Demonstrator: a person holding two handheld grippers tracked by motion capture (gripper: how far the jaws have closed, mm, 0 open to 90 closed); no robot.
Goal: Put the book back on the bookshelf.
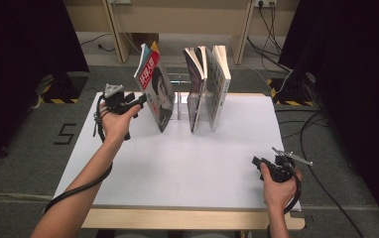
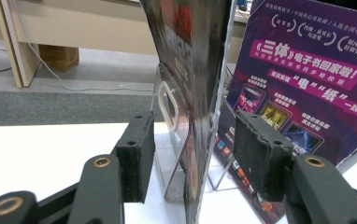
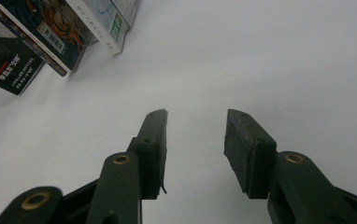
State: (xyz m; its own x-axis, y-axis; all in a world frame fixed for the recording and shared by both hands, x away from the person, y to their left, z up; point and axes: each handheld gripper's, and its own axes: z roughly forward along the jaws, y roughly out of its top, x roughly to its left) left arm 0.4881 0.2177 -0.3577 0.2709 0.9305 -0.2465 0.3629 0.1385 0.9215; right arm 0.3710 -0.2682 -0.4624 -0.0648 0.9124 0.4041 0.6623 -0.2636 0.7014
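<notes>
Both grippers gape empty, left gripper [image 2: 193,154] astride a magazine [image 2: 190,70] beside "三体" purple cover [image 2: 307,70].

1. The near half of the desk [image 1: 177,173] is bare white top, so a hand could sweep freely between the left tongs [image 1: 140,101] and the right tongs [image 1: 257,161].
2. At the far edge a clear book stand [image 2: 169,140] blocks the way, with a leaning magazine [image 1: 155,91] on its left.
3. Two more books [image 1: 210,84] stand upright just right of it; narrow gaps separate them.
4. The magazine's edge sits between the parted jaws of the left tongs, pads not pressing it.
5. The purple-backed book [image 2: 303,79] closes the space beyond the magazine.
6. The right tongs point at open desk, jaws apart, nothing between.
</notes>
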